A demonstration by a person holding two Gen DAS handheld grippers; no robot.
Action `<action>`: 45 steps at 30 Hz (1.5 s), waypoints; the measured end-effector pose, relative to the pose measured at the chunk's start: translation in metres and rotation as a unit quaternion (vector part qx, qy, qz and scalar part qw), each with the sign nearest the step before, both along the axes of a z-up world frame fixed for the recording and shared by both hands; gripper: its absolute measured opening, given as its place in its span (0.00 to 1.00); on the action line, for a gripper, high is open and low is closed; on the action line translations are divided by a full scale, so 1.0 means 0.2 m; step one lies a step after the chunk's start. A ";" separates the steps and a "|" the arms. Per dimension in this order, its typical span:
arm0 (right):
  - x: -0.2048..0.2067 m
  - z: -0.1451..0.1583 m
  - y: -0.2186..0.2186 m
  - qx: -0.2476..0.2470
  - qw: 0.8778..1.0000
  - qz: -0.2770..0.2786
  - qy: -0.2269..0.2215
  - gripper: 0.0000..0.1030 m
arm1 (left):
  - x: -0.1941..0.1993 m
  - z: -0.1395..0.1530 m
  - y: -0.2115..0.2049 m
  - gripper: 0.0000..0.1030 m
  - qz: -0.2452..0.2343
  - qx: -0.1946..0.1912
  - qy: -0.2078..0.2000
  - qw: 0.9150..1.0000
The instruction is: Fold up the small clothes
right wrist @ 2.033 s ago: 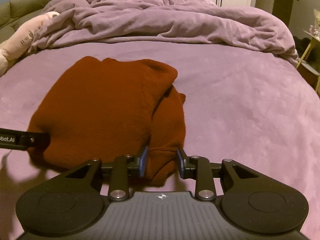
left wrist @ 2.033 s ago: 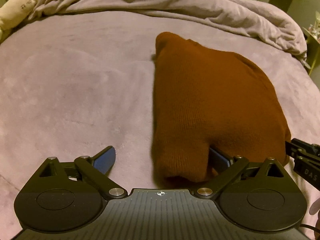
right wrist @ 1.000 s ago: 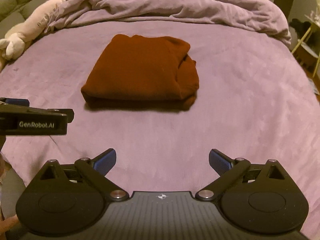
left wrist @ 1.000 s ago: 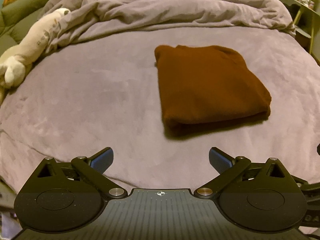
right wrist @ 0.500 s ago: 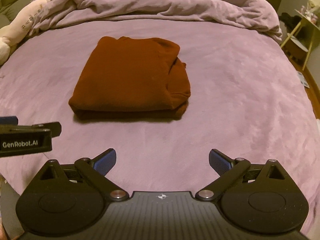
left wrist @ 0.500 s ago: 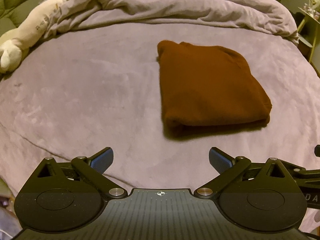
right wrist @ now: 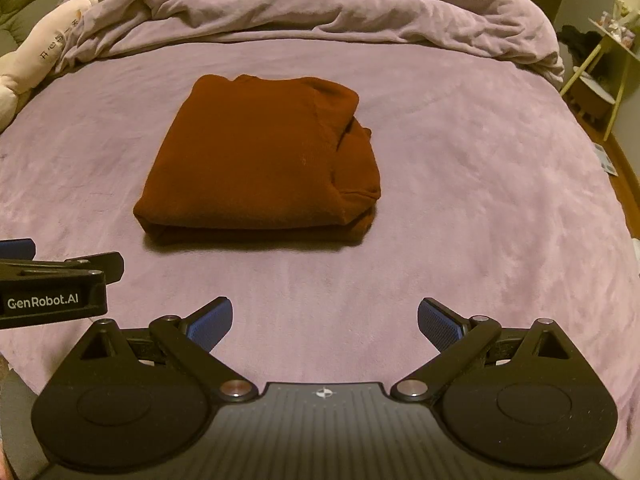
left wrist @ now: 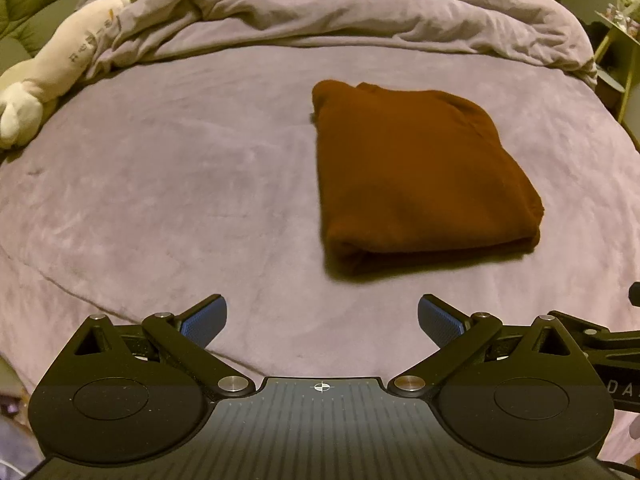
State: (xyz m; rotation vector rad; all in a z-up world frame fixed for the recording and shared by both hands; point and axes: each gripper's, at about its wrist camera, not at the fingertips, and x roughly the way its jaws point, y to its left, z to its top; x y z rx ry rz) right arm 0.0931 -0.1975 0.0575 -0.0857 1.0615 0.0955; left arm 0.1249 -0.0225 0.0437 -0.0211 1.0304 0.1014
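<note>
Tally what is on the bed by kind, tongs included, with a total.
Folded brown garment: 1
Crumpled purple duvet: 1
White plush toy: 1
Tongs, both open: 2 (left tongs, right tongs)
Total: 5

The bed (left wrist: 168, 184) was covered in a smooth mauve plush blanket (right wrist: 460, 208) – it filled most of both views. A rust-brown sweater (right wrist: 256, 156) lay folded into a compact rectangle near its middle, flat on the blanket, with its thick folded edge towards the cameras. Along the far side a crumpled lilac duvet (left wrist: 360, 12) was heaped up – and at the left edge a long cream plush toy (left wrist: 60, 64) lay partly under the duvet
</note>
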 end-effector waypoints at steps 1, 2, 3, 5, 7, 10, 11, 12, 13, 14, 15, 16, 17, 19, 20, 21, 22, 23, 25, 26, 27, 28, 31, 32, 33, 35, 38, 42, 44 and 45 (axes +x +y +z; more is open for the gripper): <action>0.00 0.00 0.00 0.000 1.000 0.000 -0.001 0.96 | 0.00 0.00 0.00 1.00 0.000 0.000 0.000 1.000; 0.00 0.00 0.00 0.001 1.000 0.000 -0.001 0.96 | 0.00 0.00 0.00 1.00 0.000 0.000 0.000 1.000; 0.00 0.00 0.00 0.002 1.000 0.000 -0.002 0.96 | 0.00 0.00 0.00 1.00 0.001 0.000 0.000 1.000; 0.00 0.01 0.00 0.002 1.000 0.001 -0.003 0.96 | 0.00 0.00 0.00 1.00 0.000 -0.001 0.001 1.000; 0.00 0.01 0.00 0.001 1.000 0.000 -0.005 0.96 | 0.00 0.00 0.00 1.00 0.000 -0.002 0.001 1.000; 0.00 0.02 0.00 0.004 1.000 -0.001 -0.007 0.96 | 0.00 0.00 0.01 1.00 0.002 -0.002 0.001 1.000; 0.00 0.02 0.00 0.005 1.000 -0.001 -0.007 0.96 | 0.00 0.00 0.01 1.00 0.003 -0.003 0.001 1.000; 0.00 0.02 -0.01 0.005 1.000 0.000 -0.008 0.96 | -0.01 0.00 0.01 1.00 0.004 -0.004 0.001 1.000; -0.01 0.02 0.00 0.005 1.000 0.001 -0.009 0.96 | -0.01 0.00 0.01 1.00 0.004 -0.005 0.001 1.000; -0.01 0.02 0.00 0.005 1.000 0.001 -0.010 0.96 | -0.01 0.00 0.01 1.00 0.004 -0.006 0.000 1.000; -0.01 0.02 0.00 0.005 1.000 0.001 -0.011 0.96 | -0.01 0.00 0.01 1.00 0.004 -0.006 0.000 1.000; -0.01 0.03 0.00 0.005 1.000 0.001 -0.012 0.96 | -0.01 0.00 0.01 1.00 0.004 -0.006 0.000 1.000; -0.01 0.03 0.00 0.005 1.000 0.002 -0.011 0.96 | -0.01 0.00 0.01 1.00 0.003 -0.006 0.000 1.000; -0.01 0.03 0.00 0.006 1.000 0.001 -0.012 0.96 | -0.01 0.00 0.00 1.00 0.002 -0.007 0.000 1.000; -0.01 0.03 0.00 0.007 1.000 0.002 -0.013 0.96 | -0.01 0.00 0.00 1.00 0.001 -0.008 0.001 1.000; -0.01 0.03 0.00 0.009 1.000 0.002 -0.013 0.96 | -0.02 0.00 0.01 1.00 0.002 -0.009 0.002 1.000; -0.01 0.03 0.00 0.010 1.000 0.002 -0.013 0.96 | -0.02 0.00 0.01 1.00 0.001 -0.010 0.002 1.000; -0.01 0.03 0.00 0.010 1.000 0.001 -0.013 0.96 | -0.02 0.00 0.01 1.00 0.001 -0.010 0.002 1.000; -0.01 0.03 0.00 0.010 1.000 0.002 -0.014 0.96 | -0.02 0.00 0.01 1.00 0.002 -0.011 0.001 1.000; -0.01 0.03 0.00 0.010 1.000 0.001 -0.013 0.96 | -0.02 0.00 0.01 1.00 0.002 -0.011 0.001 1.000; -0.01 0.03 -0.01 0.010 1.000 0.001 -0.014 0.96 | -0.02 0.00 0.01 1.00 0.002 -0.011 0.001 1.000; -0.01 0.03 -0.01 0.010 1.000 0.001 -0.014 0.96 | -0.02 0.00 0.01 1.00 0.002 -0.011 0.001 1.000; -0.01 0.03 -0.01 0.011 1.000 -0.001 -0.014 0.96 | -0.02 0.00 0.01 1.00 0.001 -0.011 0.001 1.000; -0.01 0.03 -0.01 0.012 1.000 0.000 -0.015 0.96 | -0.02 0.00 0.01 1.00 0.001 -0.011 0.001 1.000; -0.01 0.03 -0.01 0.012 1.000 0.000 -0.015 0.96 | -0.02 0.00 0.01 1.00 0.001 -0.011 0.001 1.000; -0.01 0.03 -0.01 0.013 1.000 0.000 -0.015 0.96 | -0.02 0.00 0.00 1.00 0.001 -0.011 0.002 1.000; -0.01 0.03 -0.02 0.014 1.000 0.000 -0.014 0.96 | -0.02 0.00 0.00 1.00 0.001 -0.011 0.002 1.000; -0.01 0.03 -0.02 0.014 1.000 0.000 -0.014 0.96 | -0.02 0.00 0.00 1.00 0.000 -0.011 0.001 1.000; -0.01 0.03 -0.02 0.015 1.000 0.000 -0.014 0.96 | -0.02 0.00 0.00 1.00 0.000 -0.012 0.001 1.000; -0.02 0.03 -0.02 0.015 1.000 0.000 -0.014 0.96 | -0.02 0.00 0.00 1.00 0.000 -0.012 0.001 1.000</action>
